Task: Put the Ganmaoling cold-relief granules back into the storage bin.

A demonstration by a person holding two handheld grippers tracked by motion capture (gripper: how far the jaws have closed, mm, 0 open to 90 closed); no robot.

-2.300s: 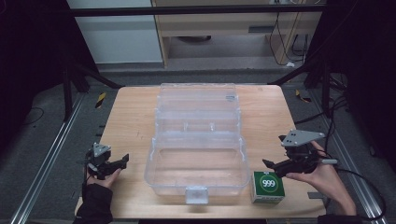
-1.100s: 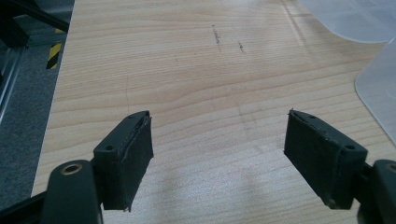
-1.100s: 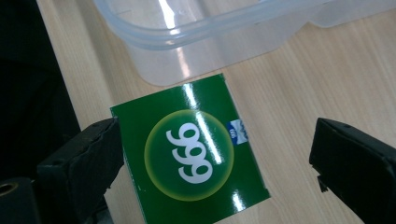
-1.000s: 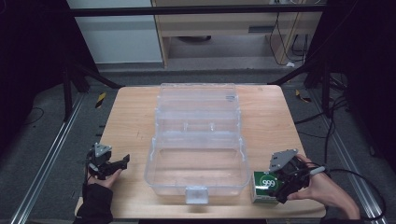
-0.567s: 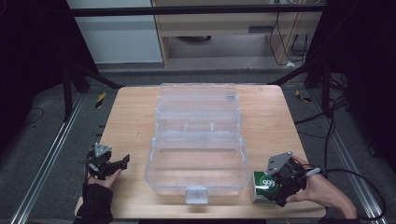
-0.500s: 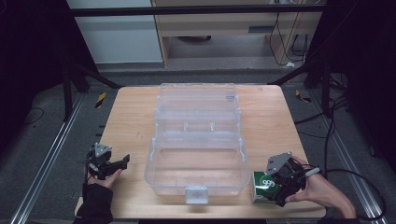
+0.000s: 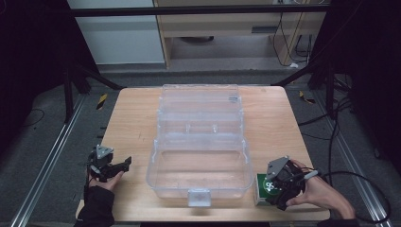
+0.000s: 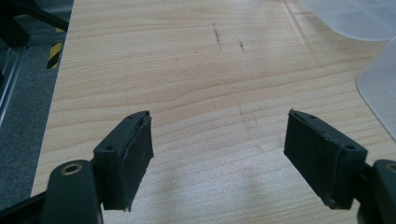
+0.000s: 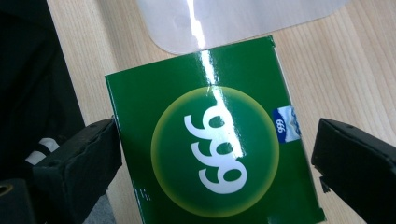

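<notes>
A green box [image 9: 215, 149] printed with a white 999 lies flat at the table's front right corner, beside the clear plastic case [image 7: 201, 142]. My right gripper [image 9: 217, 154] hangs just over the green box [image 7: 263, 189] with its jaws open on either side of it, a small gap at each side. In the high view the right gripper [image 7: 280, 185] covers most of the box. My left gripper [image 7: 117, 166] rests open near the front left of the table [image 7: 132, 118], with bare wood between its jaws [image 8: 217, 154].
The clear case stands open in the table's middle, its lid [image 7: 201, 101] laid back toward the far edge and a latch [image 7: 198, 196] at the front. A corner of it [image 8: 378, 79] shows to the right of my left gripper. The table edge lies close behind both hands.
My right gripper has come down from above the table's right side onto the green box and now straddles it. The left gripper has stayed put.
</notes>
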